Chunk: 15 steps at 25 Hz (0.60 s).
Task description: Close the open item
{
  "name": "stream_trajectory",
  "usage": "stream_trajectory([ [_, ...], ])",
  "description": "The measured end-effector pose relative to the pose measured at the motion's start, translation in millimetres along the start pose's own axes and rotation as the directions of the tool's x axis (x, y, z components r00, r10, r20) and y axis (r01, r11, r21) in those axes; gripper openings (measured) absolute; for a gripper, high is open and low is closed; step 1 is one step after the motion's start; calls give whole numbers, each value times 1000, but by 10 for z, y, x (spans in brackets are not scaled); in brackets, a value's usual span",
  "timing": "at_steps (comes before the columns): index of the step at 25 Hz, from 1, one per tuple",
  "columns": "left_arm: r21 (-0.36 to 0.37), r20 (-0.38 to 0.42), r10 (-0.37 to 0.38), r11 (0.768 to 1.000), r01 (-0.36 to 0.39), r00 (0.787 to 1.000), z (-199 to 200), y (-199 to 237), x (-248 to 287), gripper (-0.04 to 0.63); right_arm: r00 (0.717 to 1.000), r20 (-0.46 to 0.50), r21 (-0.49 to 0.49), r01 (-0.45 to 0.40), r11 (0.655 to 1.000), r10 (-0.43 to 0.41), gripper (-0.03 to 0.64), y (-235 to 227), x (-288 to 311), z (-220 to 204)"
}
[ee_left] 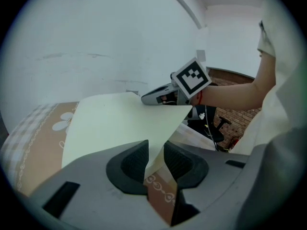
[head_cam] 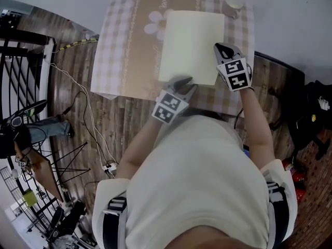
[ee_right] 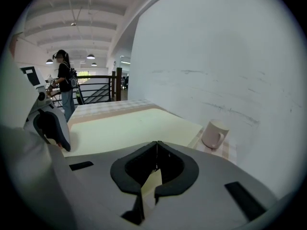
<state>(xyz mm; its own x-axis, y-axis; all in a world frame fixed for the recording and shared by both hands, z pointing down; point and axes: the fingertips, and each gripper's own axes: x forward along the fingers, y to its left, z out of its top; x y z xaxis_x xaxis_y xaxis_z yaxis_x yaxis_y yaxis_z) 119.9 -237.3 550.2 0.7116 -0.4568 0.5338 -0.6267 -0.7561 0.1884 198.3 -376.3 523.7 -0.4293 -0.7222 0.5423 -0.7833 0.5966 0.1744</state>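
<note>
A large cream folder [head_cam: 189,45] lies on the checked tablecloth [head_cam: 124,51] of a small table. My left gripper [head_cam: 184,82] is at the folder's near corner. In the left gripper view its jaws [ee_left: 154,159] stand slightly apart, open, with the thin corner of the cream cover [ee_left: 115,123] passing between the pads and raised off the cloth. My right gripper [head_cam: 220,48] is at the folder's right edge. In the right gripper view its jaws [ee_right: 156,157] meet at the tips, with a cream sliver of the cover's edge pinched between them. The cover [ee_right: 129,128] stretches ahead.
A pale mug [head_cam: 233,5] stands at the table's far right corner, by the white wall [ee_right: 214,134]. Cables [head_cam: 88,113] run over the wooden floor at left, beside a black railing [head_cam: 21,66]. A person [ee_right: 62,80] stands far off. Dark bags [head_cam: 311,118] sit at right.
</note>
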Motion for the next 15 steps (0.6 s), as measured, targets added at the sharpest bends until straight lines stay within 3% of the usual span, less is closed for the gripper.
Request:
stream_trajectory([
  [6, 40, -38, -8, 999, 9, 999, -77, -18, 50, 95, 999, -41, 73, -24, 997, 27, 0, 12, 125, -260],
  [11, 114, -60, -30, 993, 37, 998, -108, -48, 65, 109, 1000, -8, 177, -8, 984, 9, 0, -8, 180, -356],
  [13, 74, -37, -30, 997, 33, 999, -101, -16, 57, 127, 1000, -1, 197, -3, 980, 3, 0, -15, 187, -364],
  [15, -44, 0, -25, 999, 25, 1000, -94, 77, 32, 54, 1000, -6, 227, -4, 974, 6, 0, -19, 198, -369],
])
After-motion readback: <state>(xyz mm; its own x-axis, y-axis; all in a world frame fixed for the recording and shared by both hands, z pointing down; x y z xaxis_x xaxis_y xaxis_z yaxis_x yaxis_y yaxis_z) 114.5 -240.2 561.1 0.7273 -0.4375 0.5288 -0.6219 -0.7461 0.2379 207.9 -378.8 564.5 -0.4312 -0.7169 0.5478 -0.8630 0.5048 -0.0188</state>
